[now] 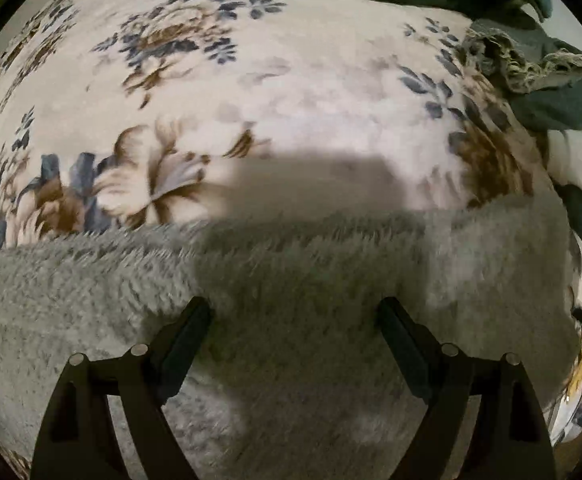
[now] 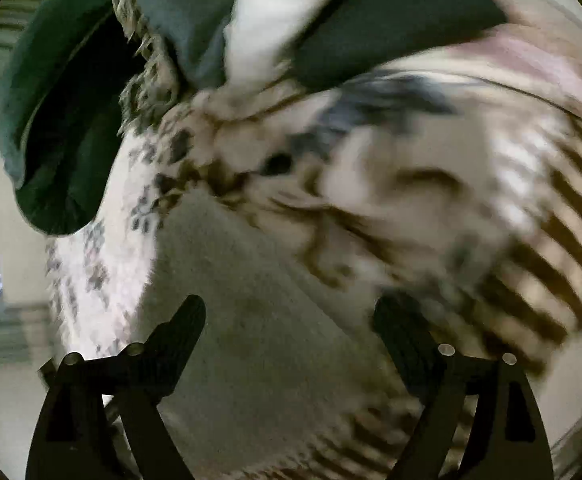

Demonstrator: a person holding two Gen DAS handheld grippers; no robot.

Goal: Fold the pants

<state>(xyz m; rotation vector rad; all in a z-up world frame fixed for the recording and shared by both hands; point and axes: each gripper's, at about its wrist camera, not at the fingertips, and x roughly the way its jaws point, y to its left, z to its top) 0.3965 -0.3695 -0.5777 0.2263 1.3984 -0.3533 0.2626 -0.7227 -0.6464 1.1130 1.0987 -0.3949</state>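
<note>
Fluffy grey pants (image 1: 291,288) lie flat across a floral blanket (image 1: 251,92), filling the lower half of the left wrist view. My left gripper (image 1: 295,308) hangs straight above them, open, with only fleece seen between its fingers. In the blurred right wrist view the same grey pants (image 2: 251,320) run from the centre down to the bottom edge. My right gripper (image 2: 291,308) is open over them, nothing between its pads; its left finger (image 2: 187,320) stands over the pants' edge and its right finger (image 2: 395,328) over the blanket beside them.
Dark green bedding (image 1: 563,104) with a frayed trim (image 1: 503,56) is piled at the blanket's upper right, next to something white (image 1: 579,168). In the right wrist view a green pillow (image 2: 51,120) and a white one (image 2: 267,16) lie beyond the pants; blanket folds (image 2: 491,200) bunch at right.
</note>
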